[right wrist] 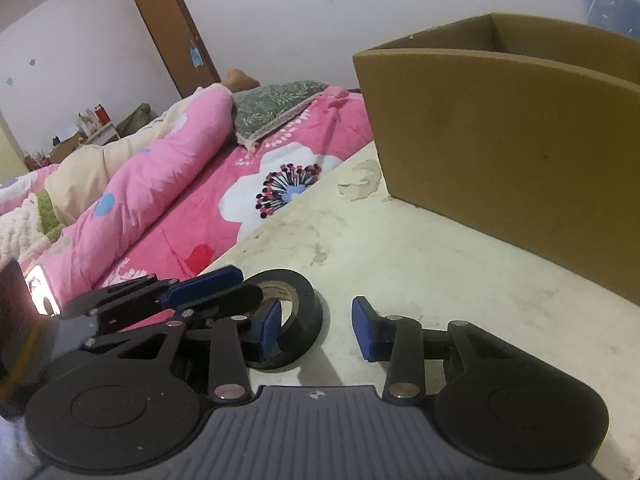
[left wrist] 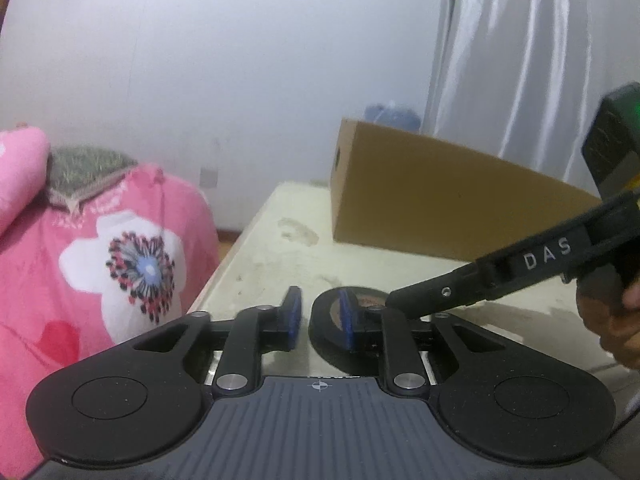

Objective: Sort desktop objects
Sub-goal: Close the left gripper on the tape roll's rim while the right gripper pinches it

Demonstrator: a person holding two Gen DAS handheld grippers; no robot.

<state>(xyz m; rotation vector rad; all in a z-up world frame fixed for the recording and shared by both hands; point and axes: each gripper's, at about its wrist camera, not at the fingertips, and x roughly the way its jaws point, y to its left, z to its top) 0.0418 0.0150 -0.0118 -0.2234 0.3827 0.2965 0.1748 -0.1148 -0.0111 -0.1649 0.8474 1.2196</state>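
Desk-sorting step: picking up the roll of black tape point(right wrist: 308, 304), which lies flat on the table point(right wrist: 420, 260) near its front edge, well short of the cardboard box point(right wrist: 500, 140). The right gripper point(right wrist: 316, 328) straddles the roll's near wall, one pad in the core and the other outside, clear of the tape; it is not yet clamped. The left gripper point(left wrist: 320, 314) stands narrowly parted across the opposite wall, seemingly without pressure. Best practice is probably to close the right fingers squarely on the wall and withdraw the left before lifting toward the box.
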